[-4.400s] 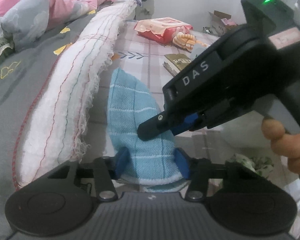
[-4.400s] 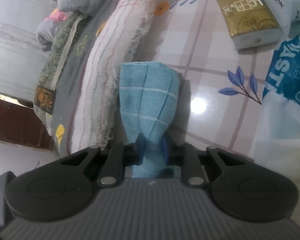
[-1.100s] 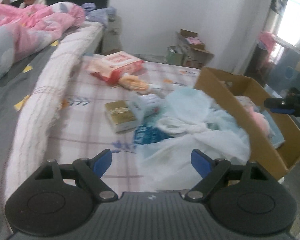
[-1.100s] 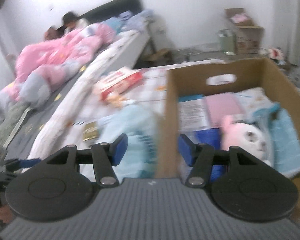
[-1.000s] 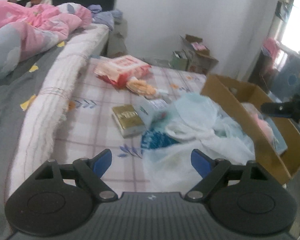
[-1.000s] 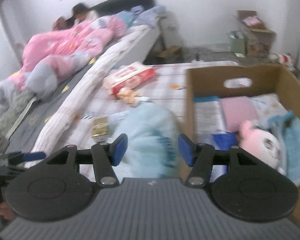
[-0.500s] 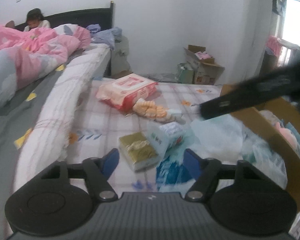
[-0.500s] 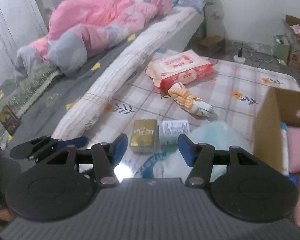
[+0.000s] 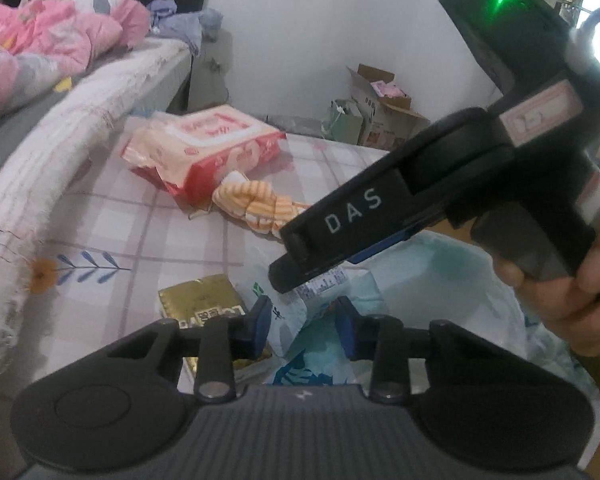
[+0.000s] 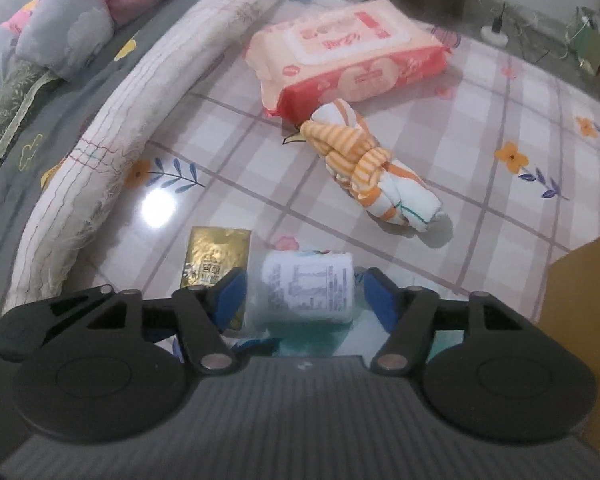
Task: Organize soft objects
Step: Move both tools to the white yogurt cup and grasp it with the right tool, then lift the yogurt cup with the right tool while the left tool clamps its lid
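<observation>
White plastic, a small tissue pack (image 10: pixel 306 288), now sits between the right gripper (image 10: pixel 302 294)'s open jaws on the floor beside the gold packet (image 10: pixel 216 266), where a second ago that gripper hung over the cardboard box (image 10: pixel 580 280). The left gripper (image 9: pixel 302 328), jaws narrowed but holding nothing, has closed in on the same pack. With the blue cloth boxed, this pack looks next; the striped roll (image 10: pixel 364 160) and pink wipes pack (image 10: pixel 348 56) lie farther off.

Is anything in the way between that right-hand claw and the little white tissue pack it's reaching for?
Nothing visible. The right gripper is open with a finger on each side of the tissue pack. The gold pack lies just to its left, outside the fingers.
</observation>
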The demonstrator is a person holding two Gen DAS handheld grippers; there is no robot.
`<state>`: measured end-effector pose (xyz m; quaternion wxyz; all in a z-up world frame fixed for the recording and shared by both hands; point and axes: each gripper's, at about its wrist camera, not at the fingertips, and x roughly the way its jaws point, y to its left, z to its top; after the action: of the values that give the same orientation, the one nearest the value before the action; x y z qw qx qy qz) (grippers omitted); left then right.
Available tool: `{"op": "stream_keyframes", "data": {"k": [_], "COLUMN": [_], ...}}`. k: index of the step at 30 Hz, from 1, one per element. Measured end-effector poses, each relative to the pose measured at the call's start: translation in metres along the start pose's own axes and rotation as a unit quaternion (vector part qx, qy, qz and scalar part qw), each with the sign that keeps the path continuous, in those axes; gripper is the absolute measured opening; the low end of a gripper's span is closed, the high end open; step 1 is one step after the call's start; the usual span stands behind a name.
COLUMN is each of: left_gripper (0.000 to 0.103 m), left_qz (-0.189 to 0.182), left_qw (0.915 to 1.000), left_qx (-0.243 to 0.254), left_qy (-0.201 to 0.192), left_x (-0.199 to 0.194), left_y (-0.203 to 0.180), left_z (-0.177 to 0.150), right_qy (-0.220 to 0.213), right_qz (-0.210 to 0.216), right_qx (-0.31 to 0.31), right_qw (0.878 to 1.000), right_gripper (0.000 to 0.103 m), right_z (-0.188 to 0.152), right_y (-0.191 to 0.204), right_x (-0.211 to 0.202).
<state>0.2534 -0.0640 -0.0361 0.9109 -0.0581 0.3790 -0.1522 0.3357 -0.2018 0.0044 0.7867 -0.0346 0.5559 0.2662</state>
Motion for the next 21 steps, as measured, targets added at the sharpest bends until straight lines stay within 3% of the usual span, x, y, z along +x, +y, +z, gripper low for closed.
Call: {"op": "stream_keyframes", "data": {"k": [5, 13, 21], "left_gripper": [0.035, 0.032, 0.036], "left_qz": [0.001, 0.002, 0.009], "left_qw": [0.9999, 0.9997, 0.9991], "left_qx": [-0.013, -0.024, -0.001], "left_qy": [0.005, 0.001, -0.041], "left_x": [0.008, 0.003, -0.058], "left_y": [0.003, 0.0, -0.007], "left_z": [0.002, 0.007, 0.007], "right_qy": [0.013, -0.016, -0.072], "right_qz": [0.014, 0.028, 0.077], "right_qx": [0.012, 0.034, 0.036], "right_qw": [1.0, 0.999, 0.994], "right_gripper": [0.062, 0.059, 0.06], "right_z": [0.001, -0.004, -0.021], "right_y": [-0.004, -0.006, 0.018], "right_x": [0.011, 0.003, -0.055]}}
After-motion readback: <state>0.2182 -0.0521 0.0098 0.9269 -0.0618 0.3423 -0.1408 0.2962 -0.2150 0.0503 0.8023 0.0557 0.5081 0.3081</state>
